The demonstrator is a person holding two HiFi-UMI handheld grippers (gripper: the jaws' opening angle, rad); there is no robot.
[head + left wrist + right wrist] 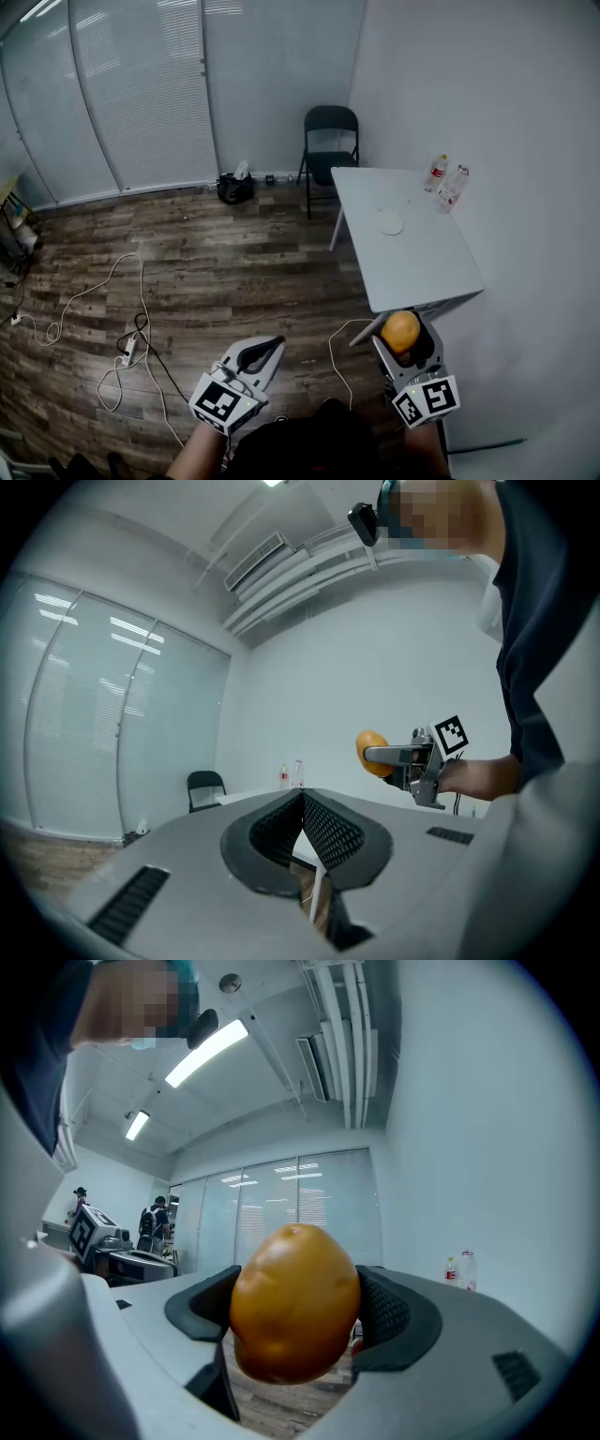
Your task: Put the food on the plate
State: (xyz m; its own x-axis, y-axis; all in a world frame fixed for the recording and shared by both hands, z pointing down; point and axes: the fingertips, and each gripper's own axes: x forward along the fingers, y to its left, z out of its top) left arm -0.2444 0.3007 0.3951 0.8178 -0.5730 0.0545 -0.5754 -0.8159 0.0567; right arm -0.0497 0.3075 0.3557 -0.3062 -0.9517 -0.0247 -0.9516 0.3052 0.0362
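Two grippers show at the bottom of the head view. The right gripper (pixel 405 341), at lower right, is clamped on the food (pixel 399 329), a smooth orange-yellow oval. In the right gripper view the food (pixel 295 1302) fills the middle of the frame, with a dark ribbed pad pressed against each side of it. The left gripper (pixel 273 346), at lower centre, is closed and holds nothing; in its own view the two ribbed pads meet at the tip (pixel 302 797) with no gap between them. That view also catches the right gripper (pixel 395 755) at centre right, held up in a hand with the food (pixel 370 748) sticking out of its end.

The food is in the air, just below the near edge of the white table (pixel 417 272) at centre right of the head view. The white plate (pixel 391 223) lies on the table's far half, well apart from the food. Two bottles (pixel 444 182) stand near the table's far right corner, by the wall. A black chair (pixel 331 142) stands past the table at upper centre. White cables (pixel 120 349) trail over the wood floor (pixel 234 272) at lower left.
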